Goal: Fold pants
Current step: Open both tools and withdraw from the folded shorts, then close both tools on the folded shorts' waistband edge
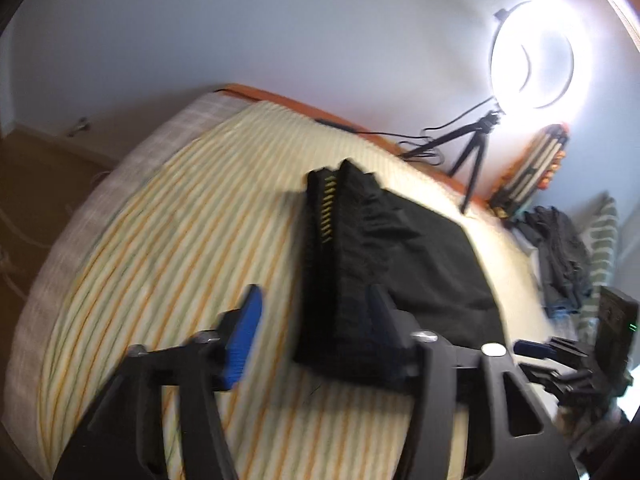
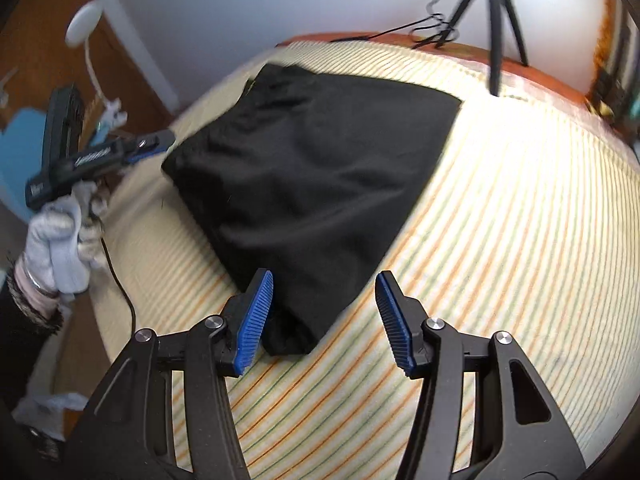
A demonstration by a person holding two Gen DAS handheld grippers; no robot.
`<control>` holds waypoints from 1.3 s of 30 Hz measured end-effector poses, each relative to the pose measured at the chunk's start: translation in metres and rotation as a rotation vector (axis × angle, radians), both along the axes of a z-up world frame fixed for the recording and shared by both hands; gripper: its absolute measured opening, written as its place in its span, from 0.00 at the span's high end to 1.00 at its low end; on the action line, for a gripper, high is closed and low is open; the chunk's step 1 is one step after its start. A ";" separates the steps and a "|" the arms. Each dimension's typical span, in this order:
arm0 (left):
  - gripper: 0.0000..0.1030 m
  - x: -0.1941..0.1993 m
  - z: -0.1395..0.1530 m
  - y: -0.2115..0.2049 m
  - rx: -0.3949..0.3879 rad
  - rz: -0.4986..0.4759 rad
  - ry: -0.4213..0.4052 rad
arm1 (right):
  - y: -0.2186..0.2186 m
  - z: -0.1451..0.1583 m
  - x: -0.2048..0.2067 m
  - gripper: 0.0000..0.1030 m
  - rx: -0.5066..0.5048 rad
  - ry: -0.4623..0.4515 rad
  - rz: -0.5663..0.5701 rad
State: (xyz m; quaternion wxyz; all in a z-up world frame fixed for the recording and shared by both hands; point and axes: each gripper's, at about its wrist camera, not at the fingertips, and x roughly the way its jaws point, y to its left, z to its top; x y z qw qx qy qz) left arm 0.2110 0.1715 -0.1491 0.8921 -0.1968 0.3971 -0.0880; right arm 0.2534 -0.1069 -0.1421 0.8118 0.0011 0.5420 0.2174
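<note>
The black pants (image 2: 308, 168) lie folded into a compact rectangle on the striped bed. In the left wrist view the pants (image 1: 400, 264) show their gathered waistband, with a yellow-stitched edge, facing me. My left gripper (image 1: 312, 320) is open with its jaws apart at the waistband end, holding nothing; it also shows from the side in the right wrist view (image 2: 160, 142), beside the pants' left edge. My right gripper (image 2: 324, 316) is open and empty, its jaws either side of the pants' near corner.
The bed (image 2: 500, 208) has a yellow, orange and green striped sheet. A ring light (image 1: 532, 52) on a black tripod (image 1: 468, 148) stands at the bed's far edge. A pile of dark clothes (image 1: 560, 248) lies to the right. A lamp (image 2: 84, 24) stands left.
</note>
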 end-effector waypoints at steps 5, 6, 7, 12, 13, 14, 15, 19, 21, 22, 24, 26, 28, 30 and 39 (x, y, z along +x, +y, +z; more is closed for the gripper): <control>0.39 0.043 -0.001 -0.009 -0.033 -0.128 0.074 | -0.027 0.003 0.027 0.37 0.093 0.033 -0.096; 0.39 0.048 -0.002 -0.008 -0.035 -0.132 0.080 | -0.032 0.003 0.033 0.37 0.115 0.042 -0.107; 0.39 0.056 -0.004 -0.007 -0.039 -0.137 0.091 | -0.037 0.002 0.040 0.36 0.134 0.048 -0.121; 0.39 0.097 -0.018 0.003 -0.082 -0.133 0.150 | -0.058 -0.008 0.075 0.36 0.243 0.097 -0.182; 0.39 0.102 -0.020 0.004 -0.092 -0.142 0.156 | -0.060 -0.012 0.083 0.36 0.266 0.112 -0.189; 0.39 0.108 -0.023 0.003 -0.103 -0.148 0.163 | -0.062 -0.015 0.089 0.36 0.277 0.120 -0.198; 0.39 0.111 -0.023 0.004 -0.111 -0.153 0.165 | -0.063 -0.019 0.096 0.36 0.289 0.127 -0.207; 0.39 0.128 -0.030 0.000 -0.112 -0.186 0.184 | -0.068 -0.037 0.119 0.36 0.343 0.164 -0.251; 0.39 0.133 -0.031 -0.004 -0.093 -0.202 0.177 | -0.069 -0.041 0.127 0.36 0.382 0.161 -0.264; 0.39 0.135 -0.031 -0.006 -0.088 -0.212 0.171 | -0.069 -0.041 0.129 0.36 0.393 0.160 -0.265; 0.39 0.140 -0.031 -0.009 -0.082 -0.224 0.167 | -0.069 -0.042 0.135 0.36 0.408 0.162 -0.261; 0.39 0.143 -0.031 -0.012 -0.073 -0.241 0.161 | -0.067 -0.043 0.138 0.36 0.423 0.163 -0.251; 0.39 0.147 -0.031 -0.017 -0.052 -0.259 0.153 | -0.063 -0.044 0.143 0.36 0.434 0.161 -0.236; 0.40 0.152 -0.031 -0.024 -0.025 -0.280 0.154 | -0.058 -0.045 0.146 0.36 0.438 0.156 -0.221; 0.65 0.153 -0.033 -0.020 0.031 -0.295 0.142 | -0.052 -0.046 0.149 0.42 0.453 0.145 -0.194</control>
